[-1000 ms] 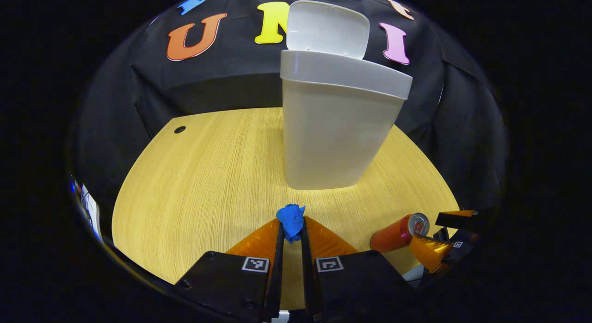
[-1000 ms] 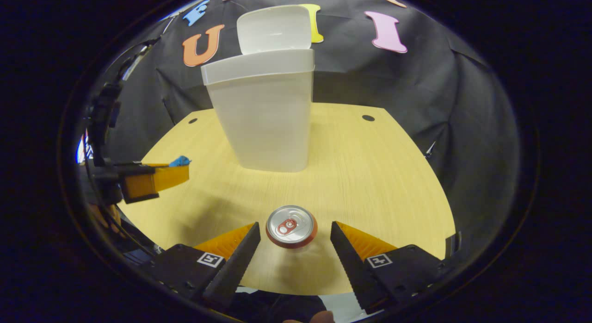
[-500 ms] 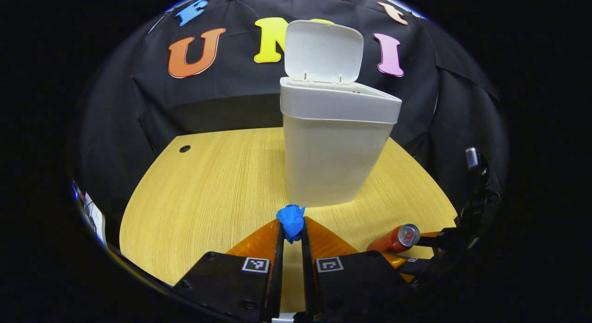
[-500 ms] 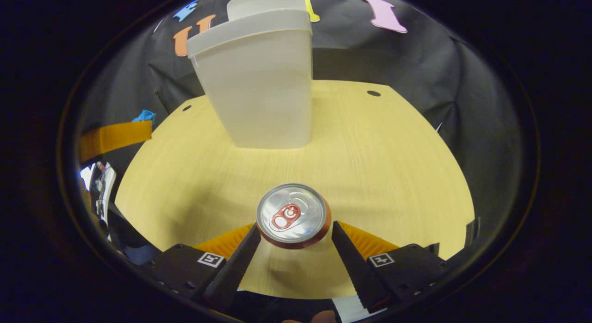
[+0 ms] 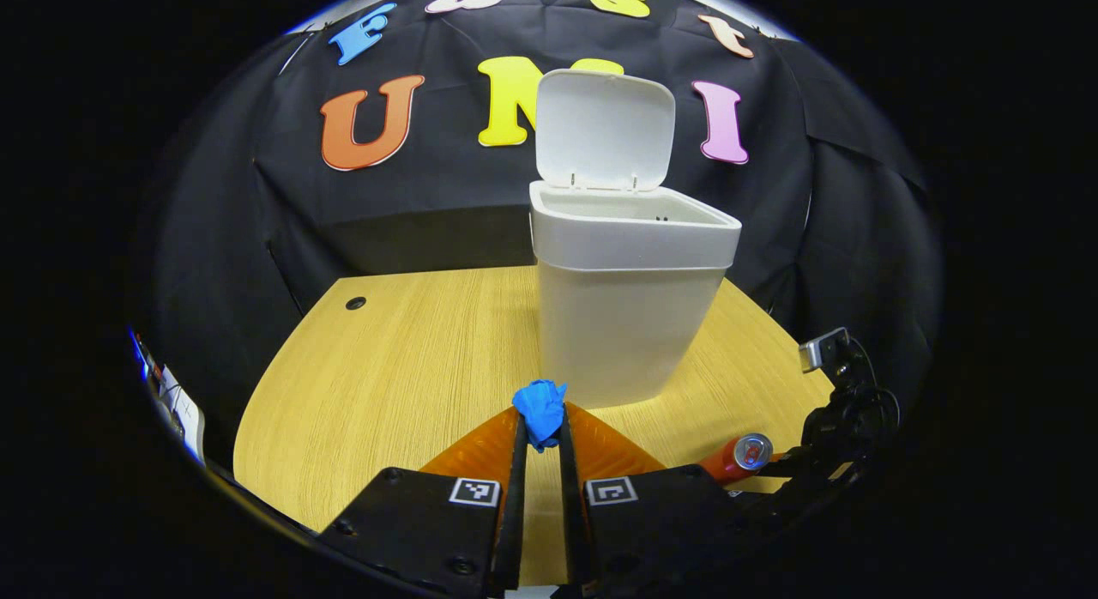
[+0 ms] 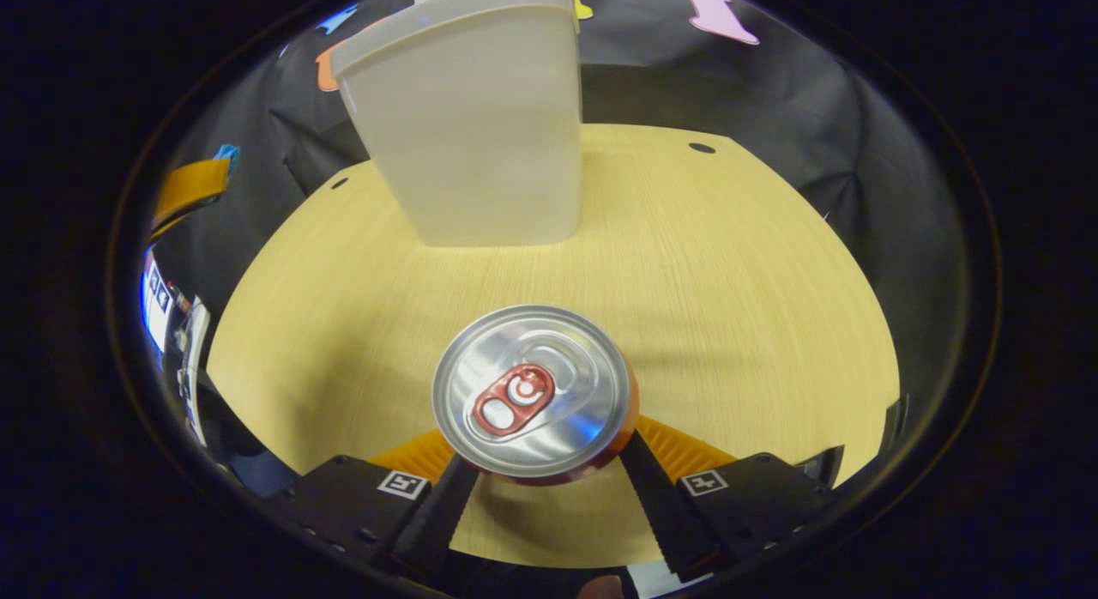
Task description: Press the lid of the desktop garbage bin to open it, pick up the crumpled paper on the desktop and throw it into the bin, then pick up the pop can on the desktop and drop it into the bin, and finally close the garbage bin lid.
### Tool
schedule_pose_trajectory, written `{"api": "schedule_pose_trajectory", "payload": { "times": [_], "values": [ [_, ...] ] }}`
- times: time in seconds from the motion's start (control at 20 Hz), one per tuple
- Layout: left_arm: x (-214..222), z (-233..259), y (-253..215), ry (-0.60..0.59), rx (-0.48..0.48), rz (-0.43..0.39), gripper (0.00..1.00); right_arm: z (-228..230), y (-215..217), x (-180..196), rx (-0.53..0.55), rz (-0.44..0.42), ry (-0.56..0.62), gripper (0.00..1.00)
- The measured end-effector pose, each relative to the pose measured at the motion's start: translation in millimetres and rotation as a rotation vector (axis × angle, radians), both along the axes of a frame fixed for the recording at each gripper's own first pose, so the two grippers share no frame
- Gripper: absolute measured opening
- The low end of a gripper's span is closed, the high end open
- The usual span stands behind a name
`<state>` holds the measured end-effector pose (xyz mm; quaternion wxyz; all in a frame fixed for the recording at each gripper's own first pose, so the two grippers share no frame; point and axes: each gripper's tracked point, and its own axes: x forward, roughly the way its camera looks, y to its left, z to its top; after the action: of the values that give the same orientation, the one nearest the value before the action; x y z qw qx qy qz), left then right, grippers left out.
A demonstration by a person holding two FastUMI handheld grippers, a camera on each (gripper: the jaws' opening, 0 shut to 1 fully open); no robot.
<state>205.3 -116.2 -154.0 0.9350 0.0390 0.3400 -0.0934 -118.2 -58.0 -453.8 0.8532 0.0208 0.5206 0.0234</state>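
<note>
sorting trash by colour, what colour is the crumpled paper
Blue; the crumpled paper shows best in the left gripper view, pinched at the fingertips.

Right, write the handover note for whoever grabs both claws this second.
Left claw: shut on the crumpled paper, held above the table in front of the bin.
Right claw: fingers either side of the pop can, which stands upright; whether they press on it cannot be told.
Done: lid is open and upright; paper is picked up.
Left: drop the paper into the bin, grip the can and drop it in too, then close the lid.
</note>
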Motion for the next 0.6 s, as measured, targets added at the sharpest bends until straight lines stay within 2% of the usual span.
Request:
{"api": "schedule_pose_trajectory", "payload": {
  "times": [0.1, 0.4, 0.6],
  "values": [
    [3.7, 7.2, 0.1, -0.020, -0.005, 0.004, 0.23, 0.7, -0.8, 1.2, -0.004, 0.001, -0.001, 0.83],
    [26.3, 36.5, -2.6, -0.099, -0.024, 0.030, 0.23, 26.6, -6.2, 16.0, -0.016, 0.018, -0.041, 0.82],
    [59.6, 87.2, -12.5, -0.204, -0.073, 0.060, 0.23, 63.9, -15.1, 33.6, -0.007, 0.009, -0.069, 0.82]
  ]
}}
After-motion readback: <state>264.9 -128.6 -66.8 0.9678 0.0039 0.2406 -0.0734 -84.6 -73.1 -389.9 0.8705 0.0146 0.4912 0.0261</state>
